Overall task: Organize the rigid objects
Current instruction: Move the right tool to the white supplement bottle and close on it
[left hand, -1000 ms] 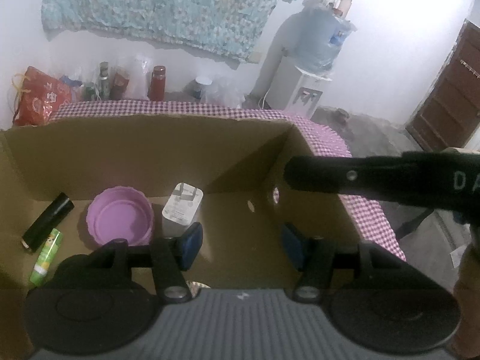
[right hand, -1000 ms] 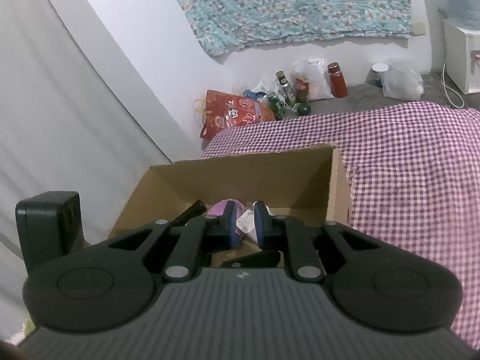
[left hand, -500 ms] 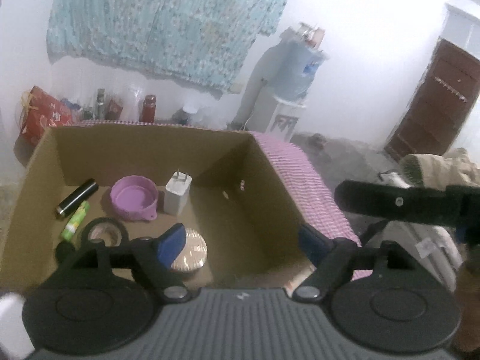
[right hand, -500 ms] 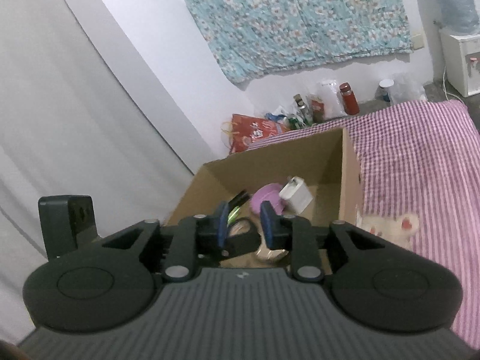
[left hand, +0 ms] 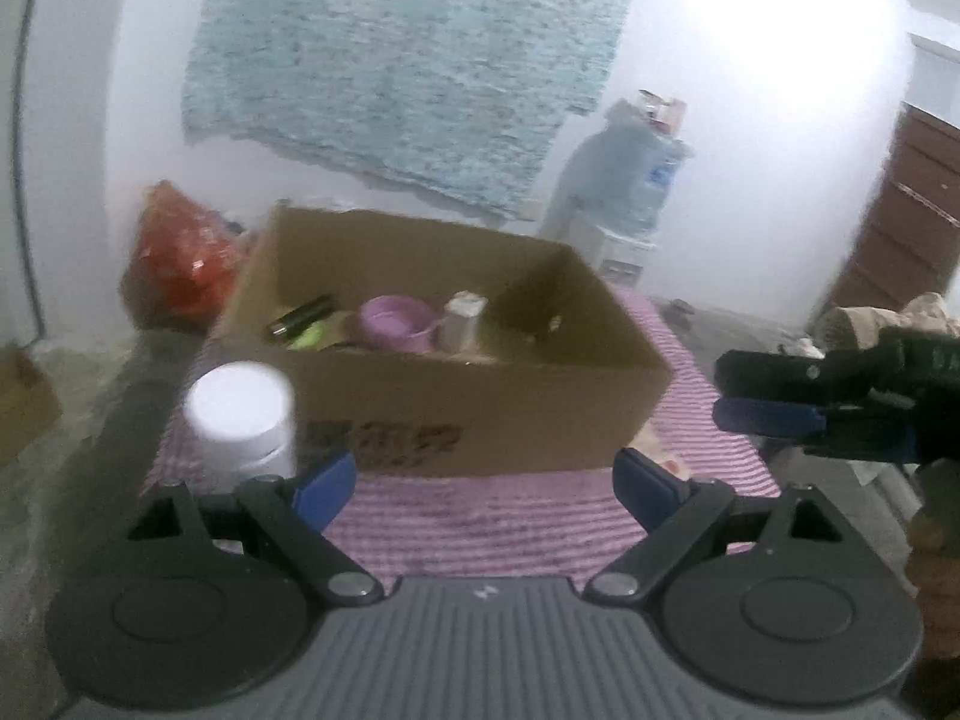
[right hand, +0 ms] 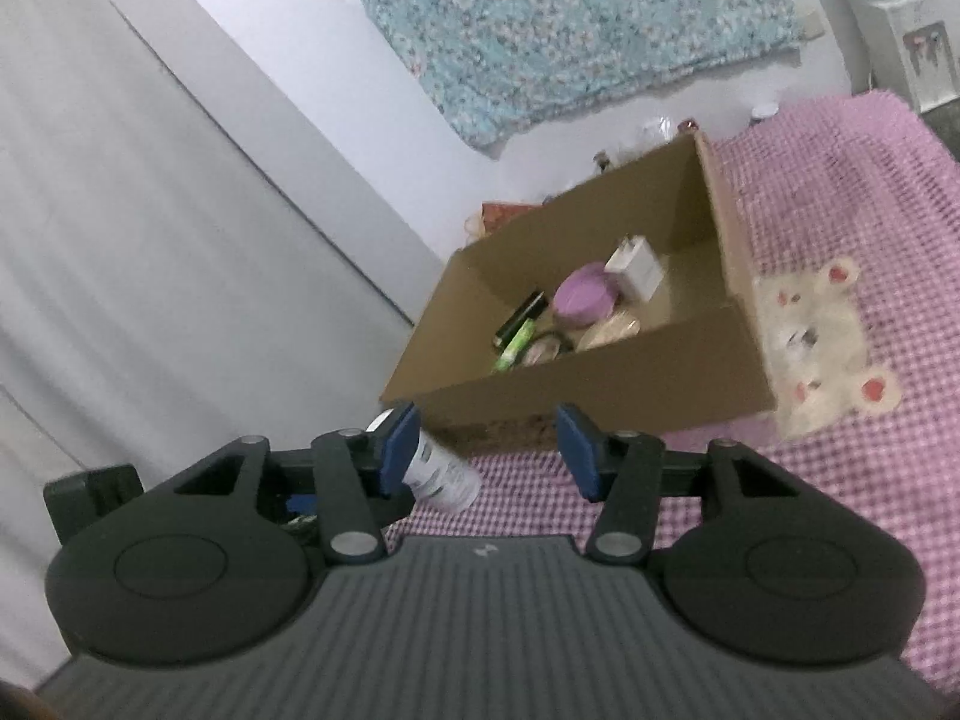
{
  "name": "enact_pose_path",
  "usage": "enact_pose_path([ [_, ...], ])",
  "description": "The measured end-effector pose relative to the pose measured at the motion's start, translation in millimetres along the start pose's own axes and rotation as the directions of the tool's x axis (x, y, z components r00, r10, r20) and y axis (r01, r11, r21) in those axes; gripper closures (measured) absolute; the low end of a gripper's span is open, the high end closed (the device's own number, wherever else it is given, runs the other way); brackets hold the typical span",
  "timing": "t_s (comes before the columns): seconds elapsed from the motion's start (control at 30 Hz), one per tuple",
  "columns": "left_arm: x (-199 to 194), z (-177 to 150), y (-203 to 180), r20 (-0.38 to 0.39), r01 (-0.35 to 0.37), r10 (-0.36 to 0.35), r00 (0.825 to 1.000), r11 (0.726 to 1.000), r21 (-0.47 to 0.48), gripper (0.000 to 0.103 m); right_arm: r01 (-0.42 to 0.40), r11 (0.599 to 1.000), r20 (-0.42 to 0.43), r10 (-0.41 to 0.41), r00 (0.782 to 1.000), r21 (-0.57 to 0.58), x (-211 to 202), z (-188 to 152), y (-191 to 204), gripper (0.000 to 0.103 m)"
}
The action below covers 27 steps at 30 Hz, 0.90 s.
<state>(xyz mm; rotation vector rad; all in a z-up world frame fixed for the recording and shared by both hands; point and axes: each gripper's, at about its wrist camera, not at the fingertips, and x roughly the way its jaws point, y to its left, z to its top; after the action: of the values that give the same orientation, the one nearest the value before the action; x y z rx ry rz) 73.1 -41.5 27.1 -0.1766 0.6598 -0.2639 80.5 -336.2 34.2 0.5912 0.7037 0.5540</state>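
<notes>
An open cardboard box (left hand: 480,414) stands on a pink checked cloth (left hand: 510,516). Inside lie a purple bowl (left hand: 396,321), a white charger (left hand: 462,318), a black cylinder (left hand: 300,318) and a green tube (left hand: 309,336). A white-lidded jar (left hand: 240,414) stands outside the box's near left corner. My left gripper (left hand: 486,489) hovers in front of the box, jaws wide and still opening, nothing between them. My right gripper (right hand: 489,450) also faces the box (right hand: 600,390), jaws opening and empty. The jar (right hand: 441,474) sits just past its left finger. The right gripper (left hand: 729,393) also shows side-on at right.
A cream teddy bear (right hand: 822,336) lies against the box's right side on the cloth (right hand: 840,180). A red bag (left hand: 180,264) and a water dispenser (left hand: 618,198) stand by the far wall. A grey curtain (right hand: 150,240) hangs to the left.
Both grippers have drawn back from inside the box to in front of it. The right jaws went from shut to open, and the left jaws spread wider. The white jar came into view.
</notes>
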Motion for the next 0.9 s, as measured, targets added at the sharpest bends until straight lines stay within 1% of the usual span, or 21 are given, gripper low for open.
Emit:
enact_pose_path([
  [0.13, -8.2, -7.8, 16.6, 0.028, -0.059, 0.059, 0.998, 0.998, -0.008, 0.009, -0.016, 1.000, -0.051, 0.016, 0.999, 0.000, 26.1, -1.1, 14.9, 0.050],
  [0.27, -12.0, -11.0, 31.3, 0.073, -0.125, 0.125, 0.989, 0.992, -0.009, 0.009, -0.035, 0.999, -0.113, 0.035, 0.993, 0.003, 55.7, -2.7, 28.7, 0.049],
  [0.47, 6.5, -8.4, 54.8, 0.061, -0.203, 0.204, 0.977, 0.979, -0.028, 0.009, -0.056, 0.998, -0.192, 0.056, 0.980, 0.010, 108.2, -0.9, 46.6, 0.048],
  [0.63, 28.3, -5.9, 71.0, 0.005, -0.222, 0.223, 0.975, 0.974, -0.030, 0.010, -0.086, 0.996, -0.213, 0.086, 0.973, 0.007, 147.7, 6.6, 61.9, 0.048],
  [0.77, 43.5, -2.9, 80.3, -0.021, -0.225, 0.224, 0.974, 0.973, -0.045, 0.011, -0.092, 0.996, -0.230, 0.089, 0.969, -0.003, 177.2, 13.7, 71.4, 0.049],
  [0.9, 54.9, -0.9, 85.6, -0.046, -0.230, 0.228, 0.973, 0.972, -0.042, 0.020, -0.089, 0.996, -0.259, 0.084, 0.962, -0.008, 198.8, 16.9, 76.9, 0.049],
])
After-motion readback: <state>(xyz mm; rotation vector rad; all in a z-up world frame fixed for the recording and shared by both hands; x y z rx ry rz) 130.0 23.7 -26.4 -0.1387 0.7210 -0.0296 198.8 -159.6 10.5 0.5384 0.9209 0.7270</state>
